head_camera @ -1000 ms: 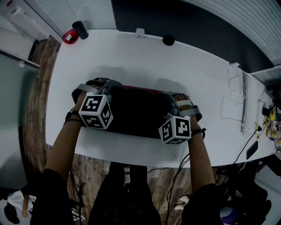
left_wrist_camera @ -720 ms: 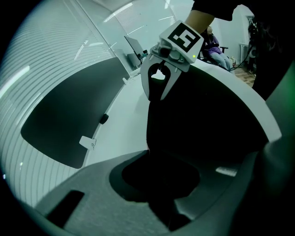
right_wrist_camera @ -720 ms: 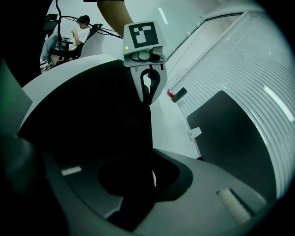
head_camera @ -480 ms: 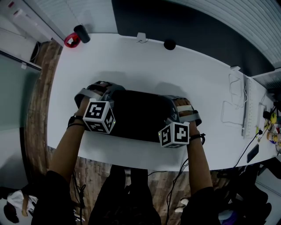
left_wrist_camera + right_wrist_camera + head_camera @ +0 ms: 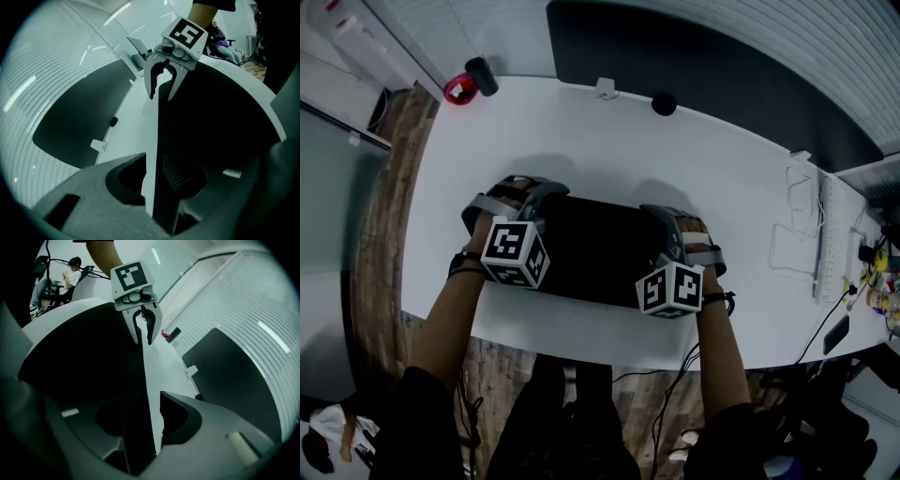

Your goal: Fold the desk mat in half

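The black desk mat (image 5: pixel 592 248) lies doubled over on the white table (image 5: pixel 609 141), its long edges running left to right. My left gripper (image 5: pixel 512 190) is at the mat's far left corner and my right gripper (image 5: pixel 673 217) at its far right corner. Both sets of jaws are opening. In the left gripper view the mat (image 5: pixel 211 122) edge runs between the jaws of the left gripper (image 5: pixel 157 174), with a strip of table showing beside it. The right gripper view shows the mat (image 5: pixel 79 362) edge likewise loose inside the right gripper (image 5: pixel 146 420).
A red and black object (image 5: pixel 465 82) sits at the table's far left corner. A white clip (image 5: pixel 603 89) and a small black round thing (image 5: pixel 664 103) are at the back edge. Cables and a white strip (image 5: pixel 820 234) lie at the right. A dark panel (image 5: pixel 703 56) stands behind.
The mat's raised upper layer, with a reddish strip at its far edge, has come down flat. Both grippers have stayed at the far corners as the view shifted.
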Motion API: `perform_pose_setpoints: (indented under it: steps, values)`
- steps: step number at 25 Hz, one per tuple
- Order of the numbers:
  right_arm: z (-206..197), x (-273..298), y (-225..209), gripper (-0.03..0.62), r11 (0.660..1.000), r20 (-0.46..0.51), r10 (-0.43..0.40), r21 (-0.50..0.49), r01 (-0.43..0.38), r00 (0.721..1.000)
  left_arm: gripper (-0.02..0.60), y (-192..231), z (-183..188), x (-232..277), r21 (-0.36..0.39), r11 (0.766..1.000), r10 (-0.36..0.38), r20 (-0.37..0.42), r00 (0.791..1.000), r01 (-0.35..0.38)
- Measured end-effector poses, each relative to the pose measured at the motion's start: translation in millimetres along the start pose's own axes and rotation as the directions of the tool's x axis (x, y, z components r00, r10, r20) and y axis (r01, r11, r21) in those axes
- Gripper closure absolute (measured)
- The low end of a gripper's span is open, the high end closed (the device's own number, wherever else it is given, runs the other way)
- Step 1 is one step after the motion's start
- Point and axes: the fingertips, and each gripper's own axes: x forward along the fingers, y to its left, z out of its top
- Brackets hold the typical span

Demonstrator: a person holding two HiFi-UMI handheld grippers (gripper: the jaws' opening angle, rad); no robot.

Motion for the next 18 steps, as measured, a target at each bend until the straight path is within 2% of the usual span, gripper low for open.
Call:
perform_pose_setpoints:
  steps: [4,6,11,14,18]
  values:
    - [2,-2,-2,0.427,1.0,-0.005,0.0,0.022,0.0,1.0,0.48,9,2,-13,-0.035,0.999,0.035,0.018,0.999,-0.035]
    - [5,-7,-6,0.451,0.999,0.004,-0.012,0.041,0.012,1.0,0.485,13,3,-19,-0.055,0.997,0.048,0.021,0.999,-0.047]
    - [12,-22,-19,0.467,0.99,0.027,-0.057,0.133,0.053,0.998,0.5,19,6,-34,-0.165,0.984,0.078,0.047,0.996,-0.07]
    - [16,-34,-28,0.49,0.963,0.057,-0.091,0.26,0.074,0.994,0.503,23,8,-44,-0.256,0.961,0.12,0.064,0.991,-0.1]
    - [21,-47,-36,0.501,0.927,0.08,-0.122,0.364,0.085,0.989,0.516,28,9,-54,-0.385,0.914,0.17,0.07,0.983,-0.13]
